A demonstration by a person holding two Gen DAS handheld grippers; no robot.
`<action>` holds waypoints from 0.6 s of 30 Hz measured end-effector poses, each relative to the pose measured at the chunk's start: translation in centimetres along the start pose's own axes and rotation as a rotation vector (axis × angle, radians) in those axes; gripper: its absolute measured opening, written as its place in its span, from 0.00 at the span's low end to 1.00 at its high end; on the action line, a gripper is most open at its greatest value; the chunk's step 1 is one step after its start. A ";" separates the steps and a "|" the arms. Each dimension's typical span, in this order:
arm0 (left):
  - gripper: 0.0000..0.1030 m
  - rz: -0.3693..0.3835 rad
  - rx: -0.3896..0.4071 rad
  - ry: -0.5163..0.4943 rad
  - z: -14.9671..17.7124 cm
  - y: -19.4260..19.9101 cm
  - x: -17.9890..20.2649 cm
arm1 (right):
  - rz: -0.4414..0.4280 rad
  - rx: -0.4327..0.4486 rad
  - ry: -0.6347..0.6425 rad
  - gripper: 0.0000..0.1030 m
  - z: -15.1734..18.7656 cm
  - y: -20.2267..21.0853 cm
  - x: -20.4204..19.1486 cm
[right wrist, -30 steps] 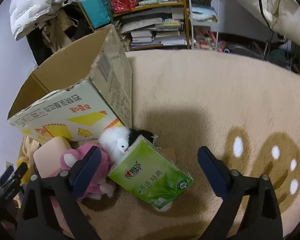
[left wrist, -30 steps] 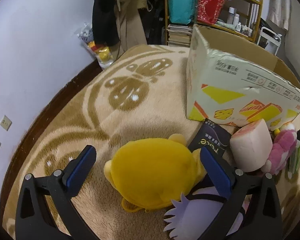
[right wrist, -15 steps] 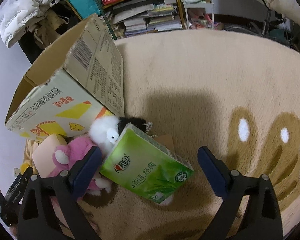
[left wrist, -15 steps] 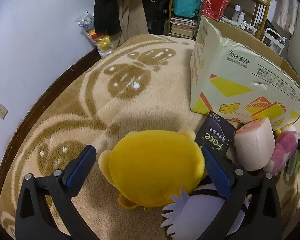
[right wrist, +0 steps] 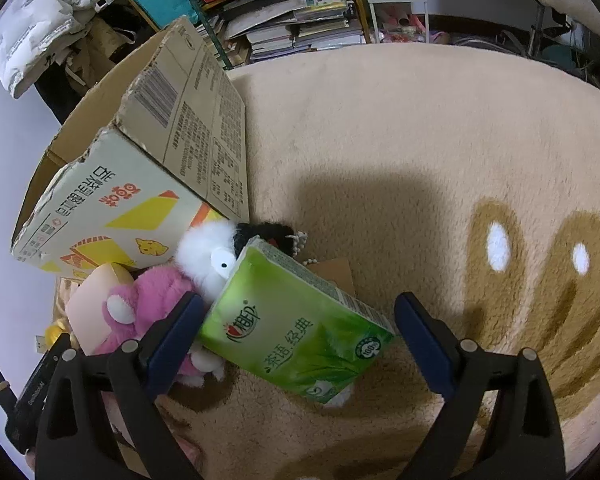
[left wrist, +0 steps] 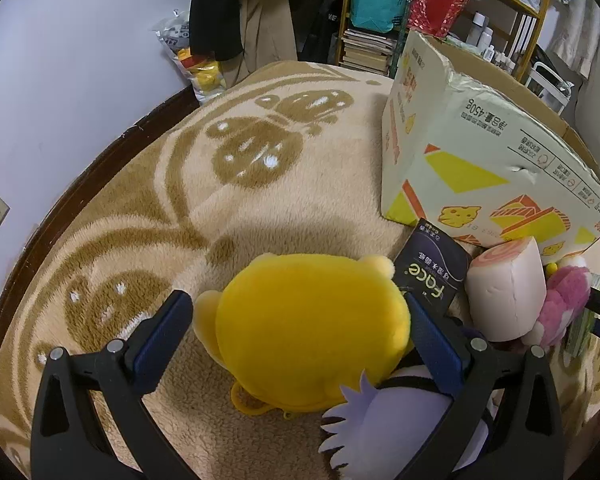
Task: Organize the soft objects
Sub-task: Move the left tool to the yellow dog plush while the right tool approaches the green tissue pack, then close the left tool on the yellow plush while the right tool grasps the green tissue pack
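Observation:
My left gripper (left wrist: 298,338) is open, with its jaws on either side of a yellow plush toy (left wrist: 308,328) lying on the carpet. A pale purple plush (left wrist: 392,424) lies just below it by the right finger. A pink roll-shaped plush (left wrist: 508,288) and a pink fluffy toy (left wrist: 564,304) lie to the right. My right gripper (right wrist: 300,344) is open around a green tissue pack (right wrist: 296,328). The pack leans on the pink fluffy toy (right wrist: 148,308) and a white furry toy (right wrist: 208,256). An open cardboard box (right wrist: 140,168) stands behind them; it also shows in the left wrist view (left wrist: 480,160).
A dark "Face" packet (left wrist: 432,268) leans by the box. The beige patterned carpet (right wrist: 420,140) stretches to the right. Shelves with books and bags (right wrist: 292,20) stand at the back. A wall with a dark skirting (left wrist: 60,80) runs along the left.
Both grippers have come lower and closer to their objects: the yellow plush now sits deeper between the left jaws, the green pack between the right jaws. Nothing is gripped.

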State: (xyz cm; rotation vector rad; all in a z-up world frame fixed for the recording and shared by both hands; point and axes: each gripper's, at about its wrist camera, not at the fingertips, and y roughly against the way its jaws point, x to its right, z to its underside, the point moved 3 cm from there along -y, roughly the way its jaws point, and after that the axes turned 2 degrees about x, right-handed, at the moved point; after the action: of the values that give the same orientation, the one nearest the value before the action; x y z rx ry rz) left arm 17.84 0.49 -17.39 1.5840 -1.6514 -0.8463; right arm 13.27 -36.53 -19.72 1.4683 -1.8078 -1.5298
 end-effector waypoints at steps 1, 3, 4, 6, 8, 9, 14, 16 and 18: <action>1.00 0.001 -0.001 0.001 0.0 0.0 0.0 | -0.002 -0.001 -0.003 0.97 0.0 0.0 0.0; 1.00 0.003 -0.002 0.003 0.1 -0.1 0.0 | -0.002 0.000 -0.003 0.97 -0.1 0.0 0.0; 1.00 0.004 -0.003 0.004 0.1 -0.1 0.0 | -0.001 0.000 -0.001 0.97 -0.1 0.0 0.0; 1.00 0.004 -0.001 0.003 0.1 -0.1 0.1 | -0.001 -0.001 -0.003 0.97 -0.1 -0.1 0.0; 1.00 0.003 -0.002 0.001 0.1 -0.1 0.1 | -0.003 -0.003 -0.008 0.97 -0.1 -0.2 -0.1; 0.99 0.004 -0.002 0.000 0.1 -0.1 0.1 | -0.005 -0.004 -0.010 0.97 -0.1 -0.2 -0.1; 0.92 0.022 -0.006 0.003 0.3 0.0 0.3 | -0.018 -0.002 -0.006 0.93 0.0 -0.1 -0.1; 0.88 0.033 -0.008 0.011 0.3 0.0 0.3 | -0.018 -0.001 -0.003 0.93 0.0 -0.1 -0.2; 0.84 0.037 -0.004 0.010 0.4 0.2 0.4 | -0.021 0.002 -0.004 0.92 0.0 0.0 -0.2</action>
State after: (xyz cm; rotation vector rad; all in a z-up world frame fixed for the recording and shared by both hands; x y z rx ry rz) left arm 17.43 0.10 -17.44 1.5480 -1.6666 -0.8210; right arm 13.32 -36.34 -19.65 1.4905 -1.8022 -1.5425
